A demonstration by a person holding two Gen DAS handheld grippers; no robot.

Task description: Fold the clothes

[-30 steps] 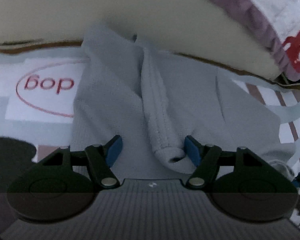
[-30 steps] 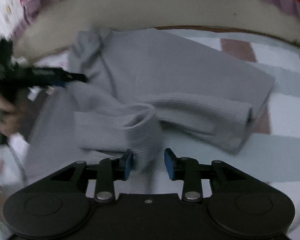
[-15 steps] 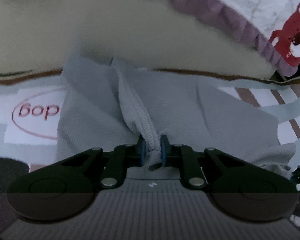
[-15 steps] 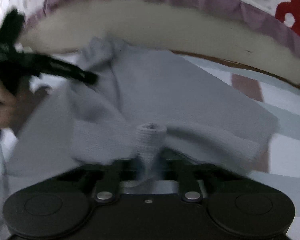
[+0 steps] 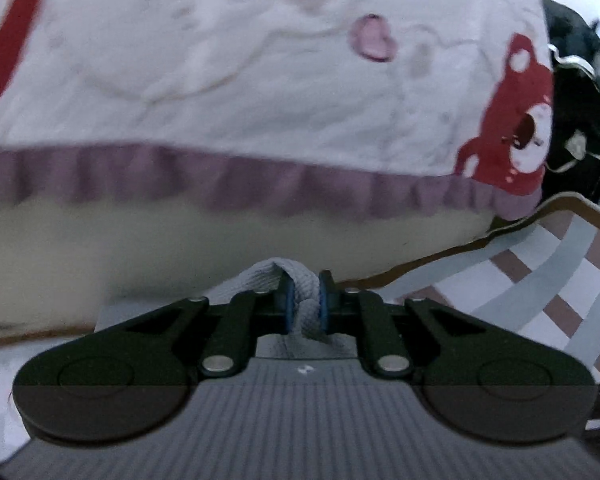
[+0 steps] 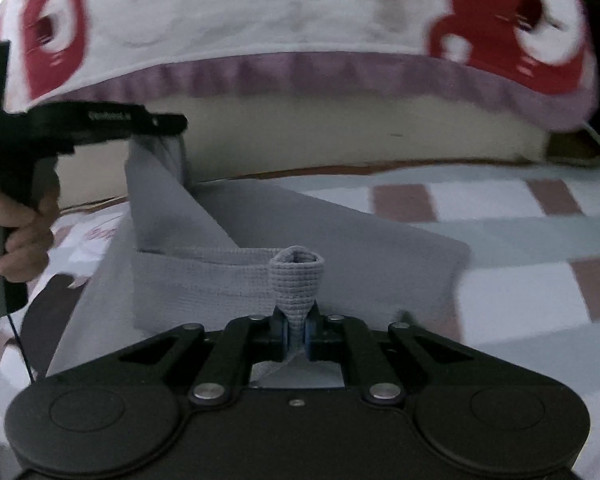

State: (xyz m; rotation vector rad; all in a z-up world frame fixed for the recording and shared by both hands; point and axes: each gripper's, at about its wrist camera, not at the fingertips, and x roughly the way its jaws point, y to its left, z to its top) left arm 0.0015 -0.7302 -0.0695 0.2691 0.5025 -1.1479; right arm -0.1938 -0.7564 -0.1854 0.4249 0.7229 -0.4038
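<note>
Right gripper (image 6: 296,334) and left gripper (image 5: 303,304), each clamped on a ribbed cuff of the grey sweater (image 6: 340,248), hold both sleeves raised above its body on the checked mat (image 6: 540,240): folding under way, unfinished.

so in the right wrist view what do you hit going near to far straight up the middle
Right gripper shut on the ribbed cuff of the grey knit sweater → flat grey sweater body → pink-and-white checked floor mat → cream mattress side → purple frilled trim → white bedspread with red bear prints
</note>
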